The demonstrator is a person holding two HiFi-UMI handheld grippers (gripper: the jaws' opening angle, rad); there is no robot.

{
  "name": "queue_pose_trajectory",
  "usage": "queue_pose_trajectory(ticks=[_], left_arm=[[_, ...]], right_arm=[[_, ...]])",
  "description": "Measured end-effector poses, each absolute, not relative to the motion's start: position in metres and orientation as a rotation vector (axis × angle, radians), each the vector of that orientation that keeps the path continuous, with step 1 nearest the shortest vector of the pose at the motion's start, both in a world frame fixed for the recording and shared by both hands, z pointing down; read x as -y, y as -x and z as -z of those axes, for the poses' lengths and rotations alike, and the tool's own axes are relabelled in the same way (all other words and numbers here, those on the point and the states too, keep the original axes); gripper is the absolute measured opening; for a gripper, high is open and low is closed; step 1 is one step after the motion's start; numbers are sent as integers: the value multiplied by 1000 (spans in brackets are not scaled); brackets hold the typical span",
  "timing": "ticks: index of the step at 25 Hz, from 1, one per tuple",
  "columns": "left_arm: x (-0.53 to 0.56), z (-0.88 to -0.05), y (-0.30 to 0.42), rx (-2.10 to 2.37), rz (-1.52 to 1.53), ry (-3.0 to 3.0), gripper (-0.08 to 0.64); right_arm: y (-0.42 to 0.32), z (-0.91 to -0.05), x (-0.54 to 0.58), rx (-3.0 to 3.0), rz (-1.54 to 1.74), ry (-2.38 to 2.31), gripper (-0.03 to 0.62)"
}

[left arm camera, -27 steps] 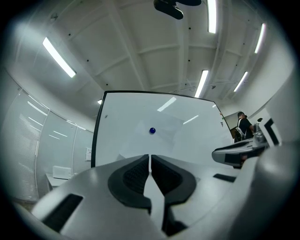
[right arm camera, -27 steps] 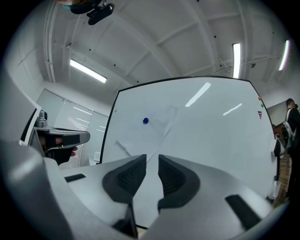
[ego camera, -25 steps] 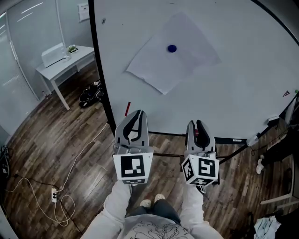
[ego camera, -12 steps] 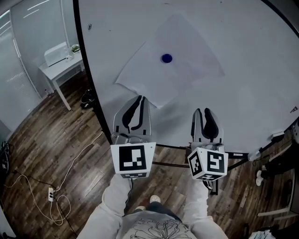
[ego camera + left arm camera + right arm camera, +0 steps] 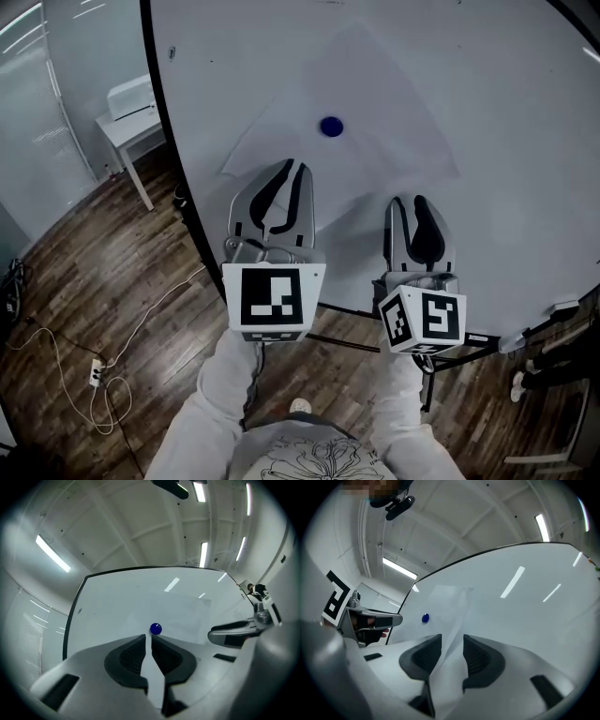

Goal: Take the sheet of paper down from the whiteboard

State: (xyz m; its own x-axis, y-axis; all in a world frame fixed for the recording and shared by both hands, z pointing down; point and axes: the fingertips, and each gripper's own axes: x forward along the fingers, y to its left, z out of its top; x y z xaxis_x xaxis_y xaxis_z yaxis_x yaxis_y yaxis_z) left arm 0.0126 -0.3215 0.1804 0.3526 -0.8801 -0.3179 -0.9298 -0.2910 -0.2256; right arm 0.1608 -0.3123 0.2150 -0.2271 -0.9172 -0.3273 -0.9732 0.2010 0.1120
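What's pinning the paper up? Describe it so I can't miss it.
Start at the big whiteboard, then the tilted white sheet of paper on it. Near the sheet's middle sits a small round blue magnet, the only coloured spot on the paper.

Lower corner of the sheet of paper point(image 5: 375, 84) behind the left tool point(image 5: 292, 167); whiteboard point(image 5: 506, 103) cropped top and right.

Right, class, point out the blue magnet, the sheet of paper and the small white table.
blue magnet point(image 5: 330, 126), head view, its centre.
sheet of paper point(image 5: 389, 108), head view, bare area right of the magnet.
small white table point(image 5: 122, 133), head view, its top.
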Motion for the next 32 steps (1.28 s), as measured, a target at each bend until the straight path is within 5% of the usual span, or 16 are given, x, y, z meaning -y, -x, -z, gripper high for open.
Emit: queue_pose_trajectory(ticks=[11, 19, 32], left_arm=[[342, -158, -44, -1515, -109, 2255, 146], [355, -153, -55, -1491, -77, 2251, 155], [375, -153, -60, -1501, -34, 2251, 121]], right_arm=[[-159, -202, 326, -2303, -465, 1717, 130], [-155, -193, 330, -2296, -460, 1705, 125], [-163, -186, 341, -2226, -434, 1745, 5]])
